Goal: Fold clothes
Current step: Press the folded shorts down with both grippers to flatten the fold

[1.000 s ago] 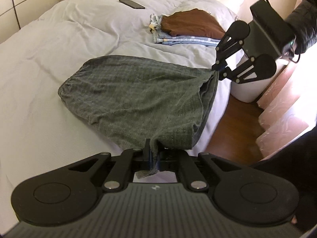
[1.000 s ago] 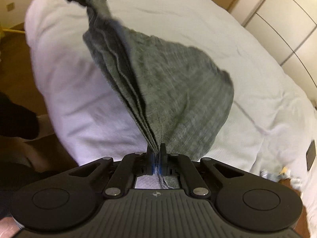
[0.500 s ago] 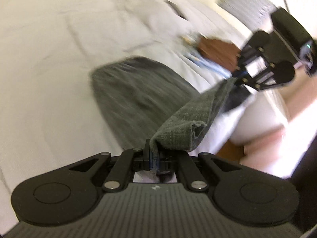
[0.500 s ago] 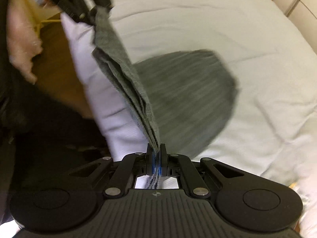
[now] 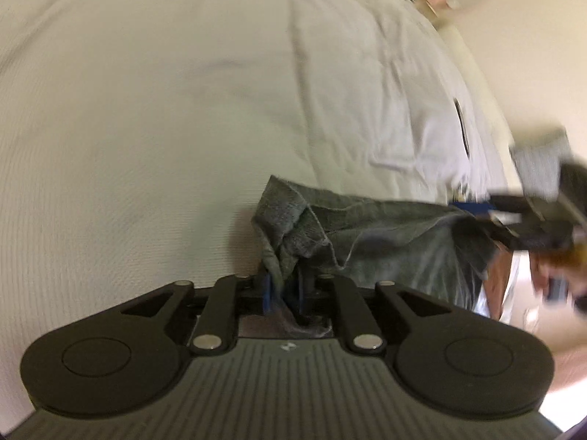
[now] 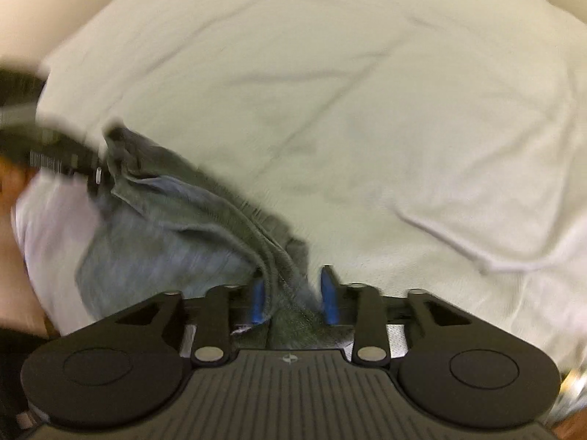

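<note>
My left gripper point(image 5: 284, 289) points down at the bed near its side edge, and its jaws have just been easing apart: a narrow gap shows between the blue pads point(image 5: 267, 288), with a bunched corner of the grey garment point(image 5: 385, 242) still lying between them, though I cannot tell whether the pads still press on it. From there the garment runs to the right along the edge of the bed, folded over on itself and rumpled at my end, and reaches my right gripper point(image 5: 528, 220), which shows only as a dark blur at the far right of the left view. In the right view that gripper's point(image 6: 293, 293) jaws have just been opening and now stand clearly apart; the cloth point(image 6: 183, 220) drapes loosely through the gap, nearer the left pad point(image 6: 258, 300) and clear of the other. Nothing lies in the way on the bedding ahead of either gripper. Toward the far right of the bed, a thin dark object point(image 5: 461, 124) lies flat on the cover, too smeared to identify. The white duvet point(image 5: 183, 110) is softly creased and fills most of both views. Beyond the bed's far corner a pale wall point(image 5: 521, 55) shows, and past the near edge a strip of reddish-brown floor point(image 5: 495, 267).
</note>
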Demonstrator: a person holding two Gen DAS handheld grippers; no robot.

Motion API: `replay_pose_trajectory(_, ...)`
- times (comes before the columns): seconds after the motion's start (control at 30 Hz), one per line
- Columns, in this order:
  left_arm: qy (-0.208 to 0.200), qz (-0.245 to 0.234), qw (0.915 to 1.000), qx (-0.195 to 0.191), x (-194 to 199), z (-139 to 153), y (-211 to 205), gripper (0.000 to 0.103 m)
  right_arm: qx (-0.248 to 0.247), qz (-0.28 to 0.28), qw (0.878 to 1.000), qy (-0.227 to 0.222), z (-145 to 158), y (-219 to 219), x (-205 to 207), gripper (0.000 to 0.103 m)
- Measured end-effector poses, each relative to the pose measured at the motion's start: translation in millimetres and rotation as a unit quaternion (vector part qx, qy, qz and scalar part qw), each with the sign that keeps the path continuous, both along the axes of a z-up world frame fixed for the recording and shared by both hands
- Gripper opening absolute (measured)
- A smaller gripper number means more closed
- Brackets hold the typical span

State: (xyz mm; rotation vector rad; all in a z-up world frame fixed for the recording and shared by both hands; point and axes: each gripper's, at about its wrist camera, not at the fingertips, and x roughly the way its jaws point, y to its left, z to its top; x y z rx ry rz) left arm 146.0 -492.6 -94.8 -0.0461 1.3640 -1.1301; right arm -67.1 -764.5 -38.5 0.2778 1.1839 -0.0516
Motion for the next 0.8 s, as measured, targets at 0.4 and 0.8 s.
replay_pose_trajectory(0.4, -0.009, 0.04, 0.9989, 0.022, -8, -4, -8, 0.014, 0.151, -0.249, 0.953, -0.08, -5, -7, -113, 0.07)
replay_pose_trajectory(0.8, -0.017, 0.076, 0.9959, 0.047, -16, -10, -17, 0.02, 0.231, -0.348, 0.901, -0.114, -46, -41, -130, 0.059)
